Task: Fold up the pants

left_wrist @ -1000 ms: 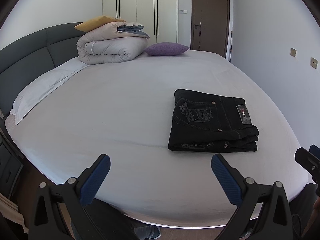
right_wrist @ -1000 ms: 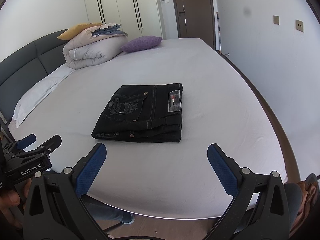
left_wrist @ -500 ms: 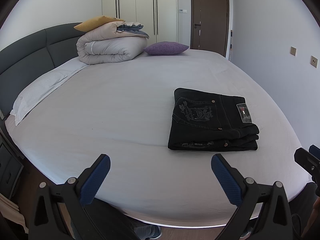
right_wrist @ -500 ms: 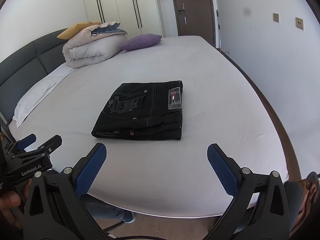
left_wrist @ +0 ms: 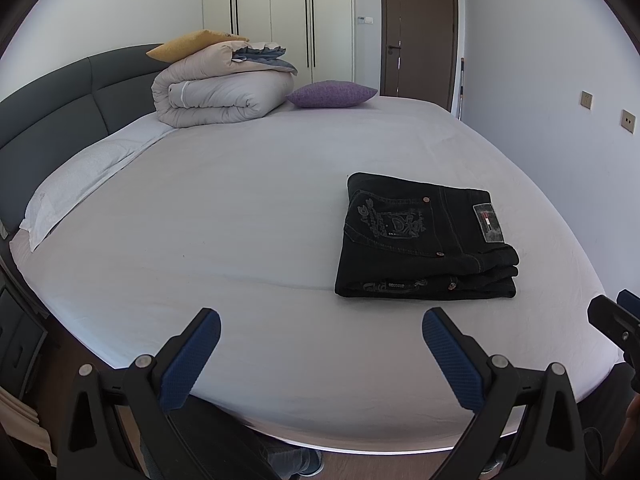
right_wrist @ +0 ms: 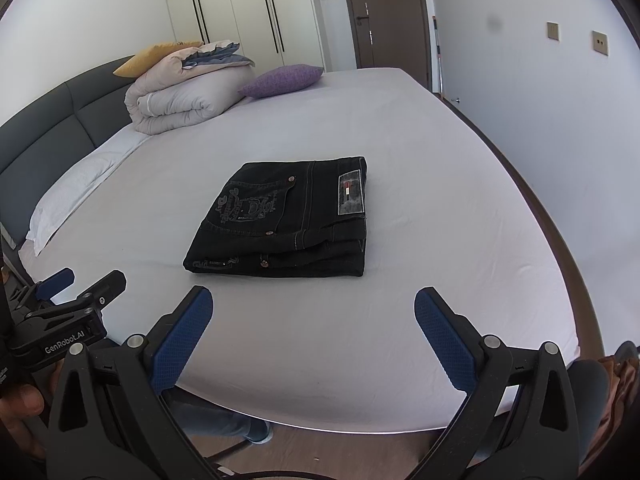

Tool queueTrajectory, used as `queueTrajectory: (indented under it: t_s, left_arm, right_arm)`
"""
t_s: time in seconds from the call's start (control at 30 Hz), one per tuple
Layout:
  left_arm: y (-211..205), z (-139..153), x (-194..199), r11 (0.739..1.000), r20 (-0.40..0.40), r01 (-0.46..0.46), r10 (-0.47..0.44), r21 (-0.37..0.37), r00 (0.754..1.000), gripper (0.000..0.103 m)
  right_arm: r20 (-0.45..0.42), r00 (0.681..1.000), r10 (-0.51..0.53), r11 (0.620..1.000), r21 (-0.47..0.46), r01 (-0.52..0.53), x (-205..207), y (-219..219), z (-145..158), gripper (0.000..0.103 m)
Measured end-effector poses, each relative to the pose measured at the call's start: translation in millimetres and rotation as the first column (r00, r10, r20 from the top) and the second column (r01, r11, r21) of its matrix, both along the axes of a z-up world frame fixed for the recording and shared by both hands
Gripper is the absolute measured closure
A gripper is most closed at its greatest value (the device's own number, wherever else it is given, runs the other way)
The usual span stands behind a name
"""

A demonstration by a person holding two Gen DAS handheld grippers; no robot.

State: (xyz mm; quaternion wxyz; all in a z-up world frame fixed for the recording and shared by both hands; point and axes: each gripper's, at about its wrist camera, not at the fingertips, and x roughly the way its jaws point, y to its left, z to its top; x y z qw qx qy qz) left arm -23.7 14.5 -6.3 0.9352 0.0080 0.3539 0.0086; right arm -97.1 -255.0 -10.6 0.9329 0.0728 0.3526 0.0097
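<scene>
Black pants (right_wrist: 284, 216) lie folded on bed (right_wrist: 400, 128), pocket side up. L gripper (left_wrist: 320, 344) & R gripper (right_wrist: 314, 320): both jaws wide, holding nothing, near bed edge, apart from pants.

The embroidered lettering on the back pocket and the small print on the grey waistband patch of the folded black denim pants (right_wrist: 280, 216) are too small to read, and the inner layers of the fold are hidden under the top one. The dark grey padded headboard (left_wrist: 52, 120) runs out of the left edge in both views. Of the person, only part of a hand (right_wrist: 18, 408) at the right-wrist view's lower left corner shows, cut by the edge.
</scene>
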Motion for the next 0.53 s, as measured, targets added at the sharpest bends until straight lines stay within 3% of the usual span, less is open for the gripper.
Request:
queueTrajectory:
  t_s: [0.53]
  left_arm:
    - [-1.5, -6.9, -5.0, 1.000, 0.000, 0.012, -0.012, 0.009, 1.000, 0.000]
  right_arm:
    - [-0.002, 1.000, 0.002, 1.000, 0.001, -0.002, 0.6, 0.6, -2.1, 0.000]
